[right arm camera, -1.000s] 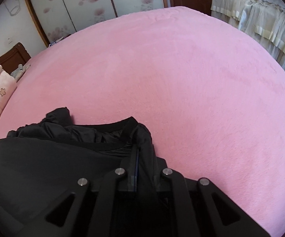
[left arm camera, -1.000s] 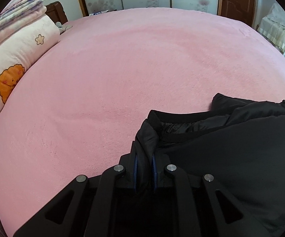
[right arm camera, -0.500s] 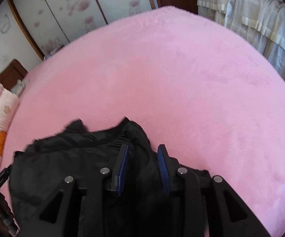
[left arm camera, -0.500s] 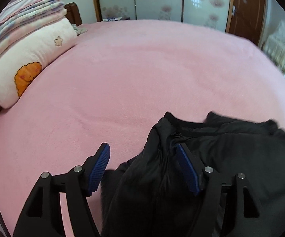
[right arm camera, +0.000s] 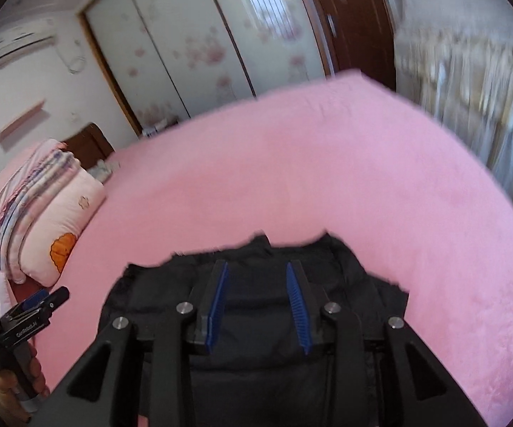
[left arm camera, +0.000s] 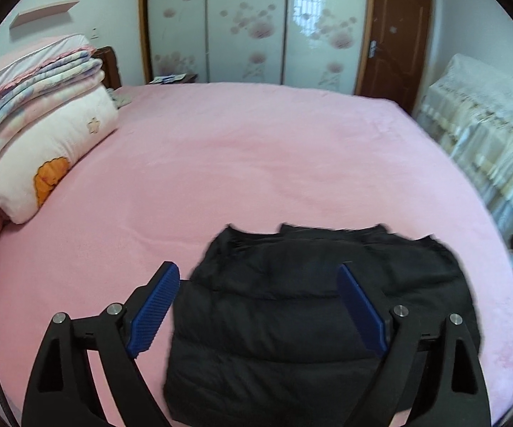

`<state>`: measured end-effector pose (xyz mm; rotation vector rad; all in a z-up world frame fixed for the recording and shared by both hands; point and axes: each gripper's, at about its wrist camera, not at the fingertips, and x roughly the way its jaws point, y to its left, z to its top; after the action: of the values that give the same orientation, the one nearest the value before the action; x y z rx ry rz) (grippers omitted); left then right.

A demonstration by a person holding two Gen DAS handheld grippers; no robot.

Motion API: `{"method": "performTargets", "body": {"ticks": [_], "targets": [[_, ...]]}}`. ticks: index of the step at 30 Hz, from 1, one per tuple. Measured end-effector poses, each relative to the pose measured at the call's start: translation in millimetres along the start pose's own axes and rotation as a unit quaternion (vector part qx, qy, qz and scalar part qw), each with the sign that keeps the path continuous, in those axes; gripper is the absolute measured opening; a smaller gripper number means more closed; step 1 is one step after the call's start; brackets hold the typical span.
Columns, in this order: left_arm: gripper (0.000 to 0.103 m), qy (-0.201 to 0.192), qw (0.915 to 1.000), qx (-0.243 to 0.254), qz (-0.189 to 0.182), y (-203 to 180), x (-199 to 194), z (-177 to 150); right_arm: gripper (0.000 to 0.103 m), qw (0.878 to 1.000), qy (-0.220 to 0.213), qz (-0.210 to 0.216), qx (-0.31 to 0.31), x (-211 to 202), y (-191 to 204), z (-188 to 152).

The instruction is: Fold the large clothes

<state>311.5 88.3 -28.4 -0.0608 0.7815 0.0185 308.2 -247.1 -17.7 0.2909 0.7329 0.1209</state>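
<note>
Lying folded on the pink fleece bedspread [left arm camera: 256, 163], black quilted puffer jacket [left arm camera: 292, 327]; left gripper [left arm camera: 258, 284] spread wide above it, right gripper [right arm camera: 256, 267] spread too, neither pinching anything.

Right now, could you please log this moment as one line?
left gripper: open | right gripper: open | black jacket: folded on pink bed
</note>
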Motion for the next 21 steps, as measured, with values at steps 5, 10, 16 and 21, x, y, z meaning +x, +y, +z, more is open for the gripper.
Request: {"method": "performTargets", "body": {"ticks": [5,10,16,21], "targets": [[0.090,-0.018,0.9993,-0.015,-0.030,-25,-14,-6,0.034,0.994,0.004,-0.028,-0.108,-6,49,-7],[0.090,-0.033,0.9982,-0.038,-0.034,-44,-5,-29,0.034,0.987,-0.030,-0.046,-0.149,2,77,-32],[0.090,-0.031,0.9963,-0.080,-0.004,-46,27,-73,0.034,0.989,-0.039,-0.023,-0.141,32,87,-66],[0.090,0.003,0.9937,-0.109,0.028,-38,69,-104,0.034,0.989,-0.024,-0.025,-0.142,63,84,-96]]}}
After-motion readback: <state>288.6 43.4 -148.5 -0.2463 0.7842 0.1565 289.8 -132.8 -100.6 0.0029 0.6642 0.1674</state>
